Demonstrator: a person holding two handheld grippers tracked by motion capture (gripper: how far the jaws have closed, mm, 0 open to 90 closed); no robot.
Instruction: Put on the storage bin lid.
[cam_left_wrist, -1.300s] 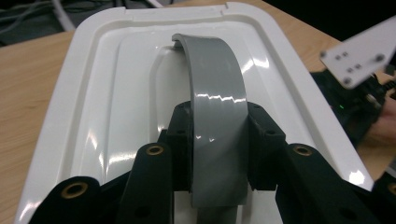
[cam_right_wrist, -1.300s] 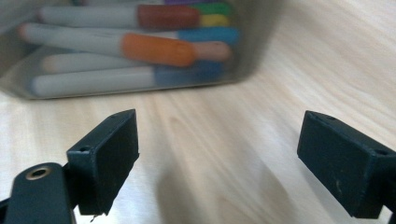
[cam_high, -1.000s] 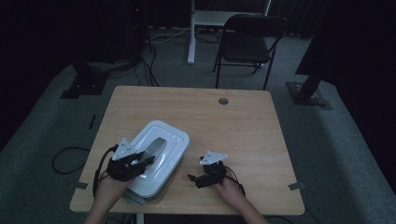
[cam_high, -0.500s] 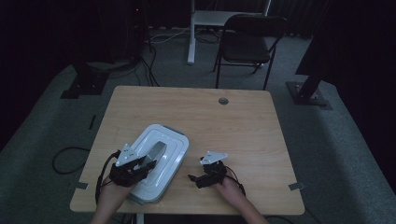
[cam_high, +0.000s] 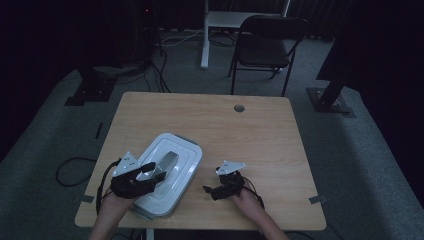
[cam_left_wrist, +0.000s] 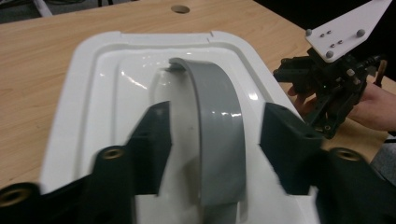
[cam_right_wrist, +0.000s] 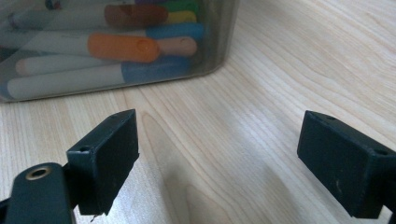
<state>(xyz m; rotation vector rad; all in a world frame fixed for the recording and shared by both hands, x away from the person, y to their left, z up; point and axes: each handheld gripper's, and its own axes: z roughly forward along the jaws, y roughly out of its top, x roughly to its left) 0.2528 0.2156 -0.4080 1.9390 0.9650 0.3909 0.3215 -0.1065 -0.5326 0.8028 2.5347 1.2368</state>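
Jaws of my left gripper (cam_left_wrist: 215, 140) have just been opening, straddling the grey handle (cam_left_wrist: 219, 126) untouched; I should centre before squeezing the lid (cam_left_wrist: 116, 93).

Both forearms enter from the near edge of the high view, each hand gripping one two-jaw gripper.

Left gripper (cam_high: 145, 175): carried by the left hand (cam_high: 116, 199), pointing forward and to the right, low and roughly level. Its jaws have just been opening. In the left gripper view they stand apart on either side of a grey handle (cam_left_wrist: 217, 126), with a visible gap on each side; the pads do not press on it.

Right gripper (cam_high: 210, 190): carried by the right hand (cam_high: 246, 196), pointing left toward the other gripper and resting low. In the right gripper view its jaws stand wide apart with nothing between them.
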